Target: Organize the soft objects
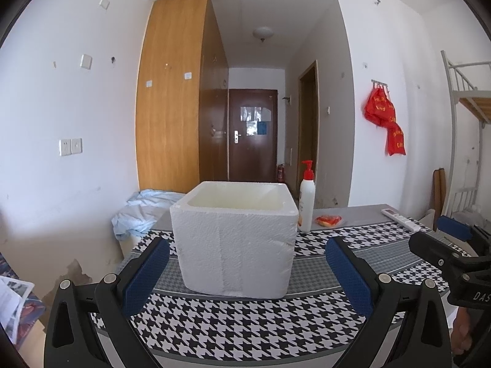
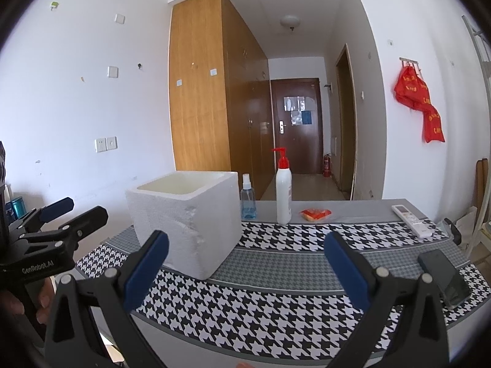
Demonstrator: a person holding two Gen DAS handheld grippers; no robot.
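Observation:
A white foam box (image 1: 234,239) (image 2: 187,217) stands open-topped on the houndstooth tablecloth (image 1: 260,322) (image 2: 276,316). What is inside the box is hidden by its walls. A small orange-red soft packet (image 1: 328,220) (image 2: 315,213) lies far back on the table, right of the pump bottle. My left gripper (image 1: 247,271) is open, its blue pads flanking the box's front. My right gripper (image 2: 245,265) is open over the cloth, right of the box, holding nothing. Each gripper shows at the edge of the other's view.
A white pump bottle (image 1: 307,197) (image 2: 283,188) and a blue spray bottle (image 2: 248,197) stand behind the box. A white remote (image 1: 400,219) (image 2: 412,219) and a dark phone (image 2: 445,277) lie at the right. Blue cloth (image 1: 141,211) is heaped left of the table.

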